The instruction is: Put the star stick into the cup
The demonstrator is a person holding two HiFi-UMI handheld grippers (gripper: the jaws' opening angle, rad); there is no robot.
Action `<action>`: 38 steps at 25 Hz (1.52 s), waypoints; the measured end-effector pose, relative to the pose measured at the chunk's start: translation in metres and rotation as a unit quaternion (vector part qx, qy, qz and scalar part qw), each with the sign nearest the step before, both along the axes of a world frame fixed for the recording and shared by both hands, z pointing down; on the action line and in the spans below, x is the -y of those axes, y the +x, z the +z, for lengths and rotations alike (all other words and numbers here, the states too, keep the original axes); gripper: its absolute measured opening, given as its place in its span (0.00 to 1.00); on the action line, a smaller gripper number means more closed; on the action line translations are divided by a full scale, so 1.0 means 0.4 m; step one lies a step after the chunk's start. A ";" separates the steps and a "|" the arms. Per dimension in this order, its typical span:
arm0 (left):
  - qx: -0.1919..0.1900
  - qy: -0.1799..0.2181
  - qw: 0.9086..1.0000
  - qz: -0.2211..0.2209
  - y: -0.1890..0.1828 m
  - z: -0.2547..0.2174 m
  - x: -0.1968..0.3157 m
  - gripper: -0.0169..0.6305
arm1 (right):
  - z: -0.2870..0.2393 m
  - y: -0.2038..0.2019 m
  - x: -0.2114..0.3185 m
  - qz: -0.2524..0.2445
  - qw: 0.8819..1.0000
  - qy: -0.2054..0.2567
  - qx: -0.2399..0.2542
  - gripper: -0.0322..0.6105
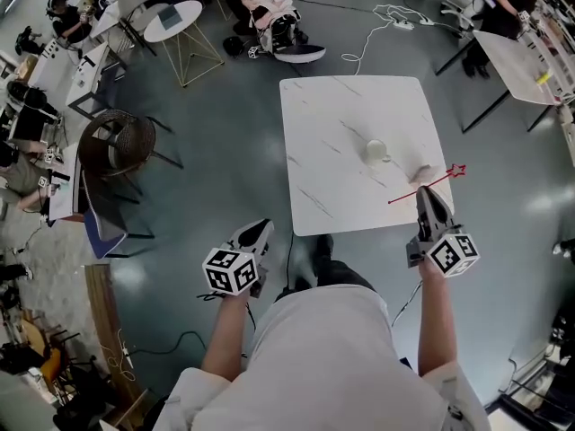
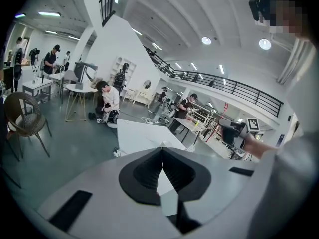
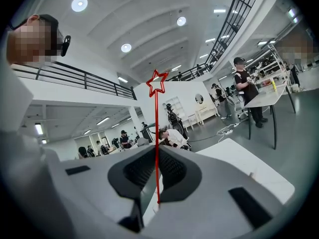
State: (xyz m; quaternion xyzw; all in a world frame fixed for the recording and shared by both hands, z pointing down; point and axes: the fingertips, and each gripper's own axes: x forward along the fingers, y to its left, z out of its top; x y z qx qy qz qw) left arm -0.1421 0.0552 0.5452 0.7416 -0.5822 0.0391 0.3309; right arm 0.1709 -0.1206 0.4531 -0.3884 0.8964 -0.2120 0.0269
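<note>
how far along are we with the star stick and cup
Done: the right claw is shut on the star stick, held off the table. In hand: it hovers at the table's near edge. Left: the stick is not yet in the white cup; the left claw is shut, empty.

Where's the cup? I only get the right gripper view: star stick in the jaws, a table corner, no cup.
Observer: The cup stands on the white table, ahead and to the left of the right gripper in the head view.
Operator: Star over it?
Observer: No. The star stick slants across the table's near right corner. Its star end lies to the right of the cup, apart from it.
Operator: Left gripper?
Observer: The left gripper hangs just off the table's near left corner, jaws together with nothing between them.
</note>
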 end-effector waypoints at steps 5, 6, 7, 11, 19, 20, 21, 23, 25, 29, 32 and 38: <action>0.005 -0.006 1.000 -0.001 0.003 -0.005 0.086 0.05 | 0.021 -0.008 0.097 0.002 1.000 -0.019 0.005 0.10; 0.005 -0.007 1.000 -0.003 0.005 -0.002 0.106 0.05 | 0.033 -0.007 0.117 0.001 1.000 -0.022 0.006 0.10; 0.004 -0.009 1.000 -0.004 0.008 0.001 0.127 0.05 | 0.046 -0.005 0.138 -0.001 1.000 -0.025 0.006 0.10; 0.002 -0.015 1.000 -0.009 0.023 0.012 0.210 0.05 | 0.089 0.001 0.219 -0.013 1.000 -0.028 -0.002 0.10; 0.004 -0.025 1.000 -0.019 0.053 0.030 0.353 0.05 | 0.160 0.016 0.377 -0.028 0.999 -0.040 -0.016 0.10; 0.003 -0.026 0.999 -0.021 0.058 0.032 0.365 0.05 | 0.167 0.016 0.394 -0.030 0.999 -0.041 -0.018 0.10; 0.003 -0.028 0.999 -0.021 0.061 0.033 0.376 0.05 | 0.173 0.014 0.408 -0.032 0.998 -0.042 -0.020 0.10; 0.004 -0.032 0.999 -0.023 0.065 0.035 0.399 0.05 | 0.184 0.009 0.435 -0.037 0.998 -0.044 -0.023 0.10; 0.005 -0.035 0.999 -0.025 0.065 0.039 0.422 0.05 | 0.200 0.003 0.458 -0.042 0.998 -0.046 -0.027 0.10; 0.007 -0.037 0.999 -0.024 0.071 0.047 0.461 0.05 | 0.234 -0.010 0.492 -0.052 0.997 -0.048 -0.037 0.10; 0.008 -0.040 0.999 -0.018 0.082 0.053 0.483 0.05 | 0.246 -0.019 0.510 -0.056 0.997 -0.045 -0.041 0.10; 0.008 -0.047 0.999 0.004 0.098 0.072 0.519 0.05 | 0.278 -0.032 0.535 -0.047 0.997 -0.046 -0.047 0.10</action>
